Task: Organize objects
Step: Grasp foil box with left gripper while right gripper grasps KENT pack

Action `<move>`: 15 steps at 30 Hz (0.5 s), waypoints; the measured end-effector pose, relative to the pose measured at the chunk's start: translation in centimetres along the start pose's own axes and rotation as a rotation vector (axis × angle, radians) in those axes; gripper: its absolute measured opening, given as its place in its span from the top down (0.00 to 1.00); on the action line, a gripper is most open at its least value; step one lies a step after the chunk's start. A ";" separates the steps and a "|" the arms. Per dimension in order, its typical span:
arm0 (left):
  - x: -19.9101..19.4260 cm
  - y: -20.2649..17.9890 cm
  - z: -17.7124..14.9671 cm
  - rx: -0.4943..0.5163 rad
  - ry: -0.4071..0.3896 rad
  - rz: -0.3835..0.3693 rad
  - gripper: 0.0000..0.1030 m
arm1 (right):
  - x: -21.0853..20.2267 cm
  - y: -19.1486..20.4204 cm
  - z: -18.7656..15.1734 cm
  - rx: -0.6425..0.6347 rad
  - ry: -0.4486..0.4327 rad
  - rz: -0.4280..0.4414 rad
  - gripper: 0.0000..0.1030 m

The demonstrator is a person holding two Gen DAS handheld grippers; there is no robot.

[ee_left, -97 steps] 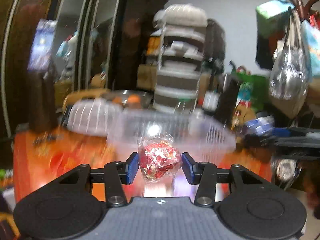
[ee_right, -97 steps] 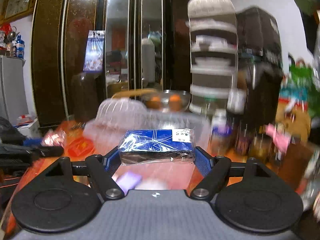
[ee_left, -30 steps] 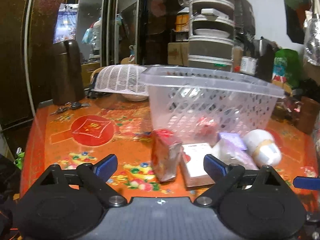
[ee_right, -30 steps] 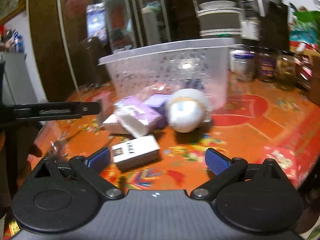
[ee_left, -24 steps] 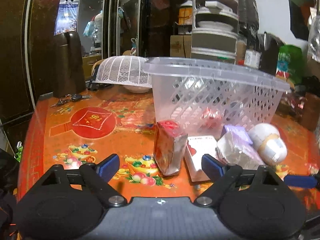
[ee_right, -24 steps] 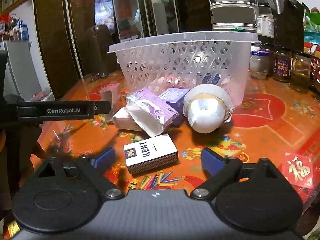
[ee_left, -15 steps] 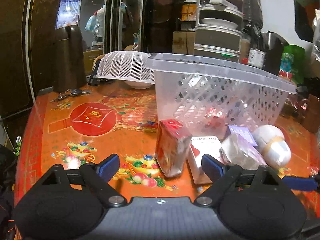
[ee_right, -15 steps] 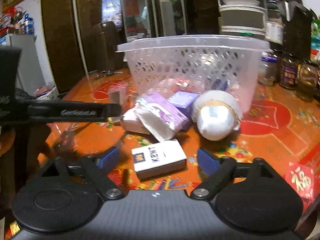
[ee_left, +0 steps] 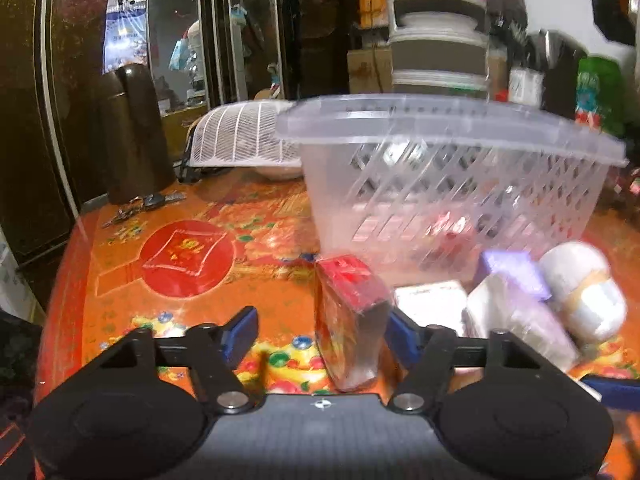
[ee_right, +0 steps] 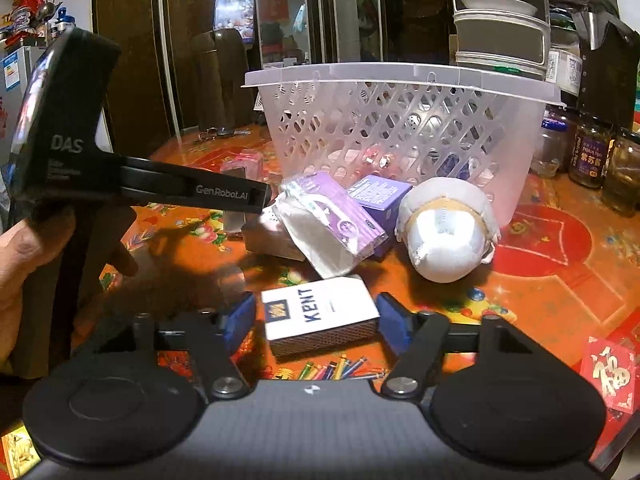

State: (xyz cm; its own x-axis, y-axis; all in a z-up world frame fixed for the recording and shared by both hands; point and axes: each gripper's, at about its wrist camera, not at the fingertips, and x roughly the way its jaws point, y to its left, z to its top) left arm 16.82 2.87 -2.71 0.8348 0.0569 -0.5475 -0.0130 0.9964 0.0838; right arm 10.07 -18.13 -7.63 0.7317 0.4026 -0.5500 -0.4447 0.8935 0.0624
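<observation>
**Both claws low at the pile in front of the basket**

On the orange patterned table [ee_right: 560,264] a clear lattice basket [ee_right: 400,128] stands upright, with a loose pile of small items just in front of it. Left claw [ee_left: 320,334] is wide, nothing gripped; red foil packet [ee_left: 348,316] stands upright on the table between its blue pads, close to or touching the right pad [ee_left: 402,338], clear gap to the left pad — left view is blurred, contact cannot be told. Just right of the packet: a white box [ee_left: 430,304], a purple-and-white pouch [ee_left: 516,320], a white taped ball [ee_left: 584,292], all near the basket's front wall. Some red and pale items show through the lattice, too blurred to name.

Right claw [ee_right: 316,324] is also wide, nothing gripped; white KENT cigarette pack [ee_right: 318,314] lies flat between its pads, small gap each side. Behind the pack: the pouch [ee_right: 332,224] leaning on a small purple box [ee_right: 378,196], the ball [ee_right: 446,228] beside them, touching the basket or nearly. Left tool's black body and the hand [ee_right: 24,252] holding it show at the left edge of the right view.

Background: white mesh food cover [ee_left: 240,136], dark thermos [ee_left: 132,132], keys [ee_left: 140,204], glass jars [ee_right: 592,152].
</observation>
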 end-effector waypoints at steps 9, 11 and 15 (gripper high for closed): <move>0.2 0.9 -0.3 -0.033 0.005 -0.037 0.74 | 0.3 0.7 0.0 -0.050 0.012 -0.007 0.37; -0.1 1.2 -0.4 -0.039 -0.007 -0.044 0.74 | 0.3 1.0 0.0 -0.063 0.017 -0.006 0.36; -0.2 1.9 -0.5 -0.064 -0.005 -0.070 0.74 | 0.3 1.1 -0.1 -0.062 0.015 -0.007 0.39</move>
State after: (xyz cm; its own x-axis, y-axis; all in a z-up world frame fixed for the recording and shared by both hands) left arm 16.39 4.81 -2.85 0.8379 -0.0130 -0.5456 0.0106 0.9999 -0.0075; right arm 9.79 -17.07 -7.78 0.7273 0.3929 -0.5627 -0.4713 0.8819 0.0067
